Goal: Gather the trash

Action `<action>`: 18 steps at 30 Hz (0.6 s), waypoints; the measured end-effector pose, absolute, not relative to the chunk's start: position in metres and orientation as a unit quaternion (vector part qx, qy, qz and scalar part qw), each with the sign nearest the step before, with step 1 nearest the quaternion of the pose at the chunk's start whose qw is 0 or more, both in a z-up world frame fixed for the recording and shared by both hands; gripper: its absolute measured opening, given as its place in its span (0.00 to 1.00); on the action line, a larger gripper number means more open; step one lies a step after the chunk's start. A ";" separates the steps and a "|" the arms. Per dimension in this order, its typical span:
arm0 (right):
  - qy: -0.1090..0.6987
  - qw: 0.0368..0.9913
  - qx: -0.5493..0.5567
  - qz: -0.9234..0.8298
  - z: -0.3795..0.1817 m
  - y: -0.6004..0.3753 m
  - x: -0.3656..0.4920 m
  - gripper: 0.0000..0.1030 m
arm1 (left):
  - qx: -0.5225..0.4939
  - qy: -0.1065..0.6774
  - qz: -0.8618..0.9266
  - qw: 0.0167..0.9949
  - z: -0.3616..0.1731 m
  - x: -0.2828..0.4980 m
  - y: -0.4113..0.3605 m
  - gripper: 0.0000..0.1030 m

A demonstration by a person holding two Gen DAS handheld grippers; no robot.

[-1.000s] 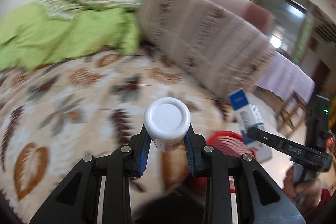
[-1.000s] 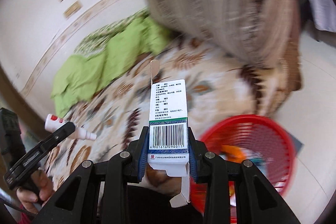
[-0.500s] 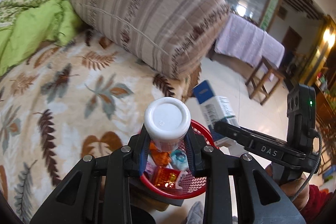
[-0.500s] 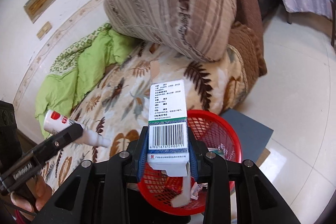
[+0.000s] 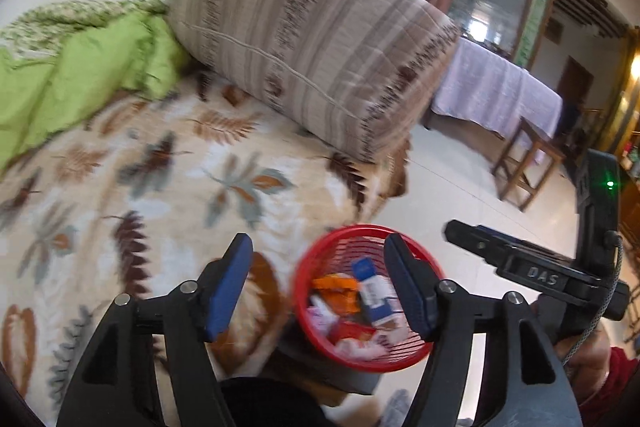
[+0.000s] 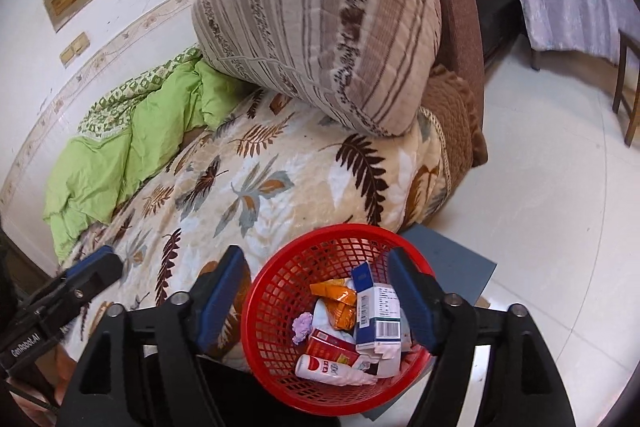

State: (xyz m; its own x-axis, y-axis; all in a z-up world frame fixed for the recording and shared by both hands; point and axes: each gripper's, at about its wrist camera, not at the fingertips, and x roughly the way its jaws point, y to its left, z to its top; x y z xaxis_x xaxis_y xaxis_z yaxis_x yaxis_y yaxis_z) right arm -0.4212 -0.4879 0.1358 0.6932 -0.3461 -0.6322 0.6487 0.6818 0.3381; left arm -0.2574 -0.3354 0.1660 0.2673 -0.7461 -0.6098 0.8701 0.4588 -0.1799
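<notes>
We note both tongs, left gripper point(image 5: 318, 279) and right gripper point(image 6: 318, 287), opening with nothing between them. Box point(image 6: 378, 311) and bottle point(image 6: 332, 369) lie in the red basket point(image 6: 272, 291). No trash visible on the bed point(image 6: 256, 183).

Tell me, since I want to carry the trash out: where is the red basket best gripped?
Grip the red basket by its bare near rim from above, one finger inside, one outside. The mesh wall is thin and that side is free of trash; the box leans against the far side.
</notes>
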 end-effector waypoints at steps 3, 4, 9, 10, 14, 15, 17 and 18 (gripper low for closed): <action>0.279 0.876 0.251 -0.303 0.141 -0.468 -0.411 0.80 | 0.096 0.307 -0.486 0.812 0.171 -0.250 -0.308 0.75; 0.280 0.877 0.244 -0.305 0.143 -0.463 -0.410 0.82 | 0.094 0.302 -0.479 0.819 0.173 -0.248 -0.297 0.78; 0.286 0.879 0.181 -0.336 0.149 -0.418 -0.401 0.91 | 0.079 0.286 -0.437 0.849 0.177 -0.237 -0.242 0.83; 0.287 0.877 0.173 -0.343 0.149 -0.409 -0.400 0.91 | 0.078 0.282 -0.430 0.854 0.176 -0.237 -0.233 0.85; 0.287 0.867 0.150 -0.378 0.147 -0.376 -0.398 0.94 | 0.076 0.273 -0.406 0.868 0.171 -0.241 -0.195 0.92; 0.288 0.861 0.148 -0.393 0.146 -0.369 -0.397 0.97 | 0.077 0.272 -0.403 0.871 0.169 -0.243 -0.187 0.92; 0.290 0.852 0.149 -0.409 0.146 -0.360 -0.397 0.99 | 0.079 0.268 -0.392 0.876 0.165 -0.247 -0.175 0.93; 0.289 0.851 0.151 -0.411 0.146 -0.356 -0.398 0.98 | 0.082 0.266 -0.386 0.880 0.162 -0.249 -0.168 0.95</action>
